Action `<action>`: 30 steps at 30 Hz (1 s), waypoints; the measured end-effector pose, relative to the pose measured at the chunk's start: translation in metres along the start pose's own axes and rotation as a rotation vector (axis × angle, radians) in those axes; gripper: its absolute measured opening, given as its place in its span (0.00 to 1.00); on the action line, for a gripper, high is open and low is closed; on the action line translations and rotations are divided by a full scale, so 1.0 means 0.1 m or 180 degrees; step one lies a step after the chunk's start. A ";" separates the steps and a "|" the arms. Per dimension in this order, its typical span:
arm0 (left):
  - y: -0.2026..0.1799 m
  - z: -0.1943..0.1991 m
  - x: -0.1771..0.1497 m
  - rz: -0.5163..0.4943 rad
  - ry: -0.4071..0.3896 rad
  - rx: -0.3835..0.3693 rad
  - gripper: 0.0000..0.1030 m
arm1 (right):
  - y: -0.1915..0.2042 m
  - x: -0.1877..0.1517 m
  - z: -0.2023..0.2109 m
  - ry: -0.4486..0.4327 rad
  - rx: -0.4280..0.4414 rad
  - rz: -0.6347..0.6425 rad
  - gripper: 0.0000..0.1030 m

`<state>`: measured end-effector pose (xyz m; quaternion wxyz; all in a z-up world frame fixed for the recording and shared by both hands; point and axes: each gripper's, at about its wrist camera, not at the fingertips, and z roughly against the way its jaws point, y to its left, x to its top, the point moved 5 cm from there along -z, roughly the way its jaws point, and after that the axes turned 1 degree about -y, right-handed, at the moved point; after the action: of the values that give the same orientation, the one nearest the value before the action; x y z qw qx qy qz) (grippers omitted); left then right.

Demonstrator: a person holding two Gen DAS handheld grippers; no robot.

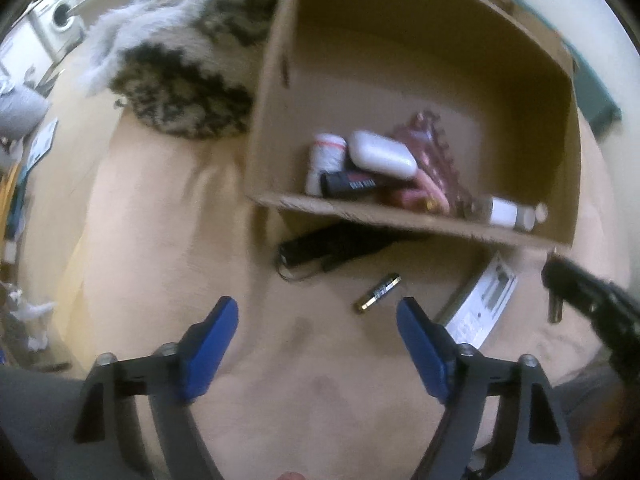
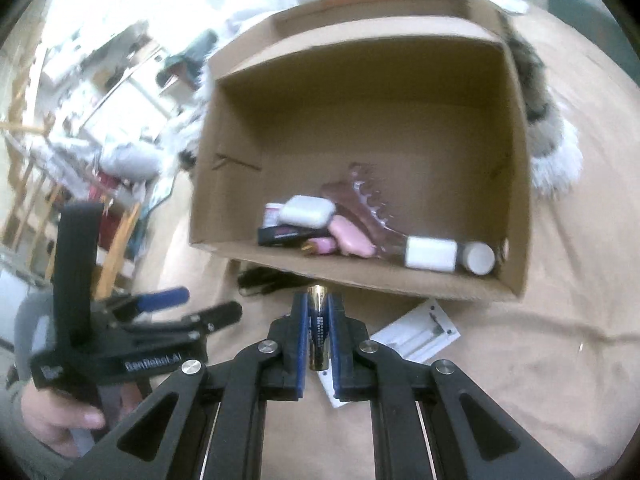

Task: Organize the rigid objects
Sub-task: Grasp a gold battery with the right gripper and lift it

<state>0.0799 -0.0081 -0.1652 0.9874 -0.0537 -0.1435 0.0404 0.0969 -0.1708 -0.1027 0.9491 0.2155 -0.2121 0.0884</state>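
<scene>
My right gripper [image 2: 319,298] is shut on a black and gold battery [image 2: 319,332], held upright between the blue pads in front of the open cardboard box [image 2: 360,272]. A second battery [image 1: 378,293] lies on the beige sheet, just ahead of my left gripper [image 1: 318,306], close to its right finger. The left gripper is open, with nothing between its pads. In the left wrist view the right gripper [image 1: 556,280] enters at the right edge with its battery [image 1: 555,308]. Inside the box [image 1: 360,208] lie a white case [image 1: 382,154], a black tube [image 1: 350,183], pink items and a white bottle [image 1: 510,212].
A black device with a cord [image 1: 320,248] lies against the box's front wall. A white leaflet [image 1: 486,300] lies on the sheet to the right of the loose battery. A furry grey and black throw [image 1: 180,80] lies beside the box. Furniture and clutter stand beyond the sheet at the left.
</scene>
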 end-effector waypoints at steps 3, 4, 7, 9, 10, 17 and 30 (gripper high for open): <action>-0.09 -0.12 -0.06 -0.0127 0.0071 0.0047 0.71 | -0.07 0.02 -0.06 -0.0016 -0.0014 -0.0115 0.11; -0.12 -0.15 -0.07 -0.0176 0.0082 0.0056 0.71 | -0.07 0.05 -0.05 -0.0047 -0.0015 -0.0104 0.11; -0.27 -0.23 -0.08 -0.0405 0.0070 0.0108 0.70 | -0.06 0.12 -0.03 -0.0152 -0.0001 -0.0091 0.11; -0.39 -0.29 -0.06 -0.0649 0.0012 0.0175 0.70 | -0.07 0.14 0.00 -0.0202 0.0003 -0.0115 0.11; -0.43 -0.31 -0.05 -0.0754 -0.0012 0.0216 0.70 | -0.08 0.15 0.01 -0.0224 0.0005 -0.0122 0.11; -0.63 -0.62 -0.06 -0.1047 0.0158 0.0185 0.47 | -0.18 0.21 0.12 -0.0337 0.0034 -0.0244 0.11; -0.63 -0.66 0.00 -0.1015 0.0159 0.0095 0.09 | -0.20 0.22 0.08 -0.0292 -0.0018 -0.0266 0.11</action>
<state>0.1032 -0.0766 -0.2206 0.9852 -0.0167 -0.1249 -0.1161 0.1185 -0.1910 -0.0938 0.9418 0.2253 -0.2465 0.0381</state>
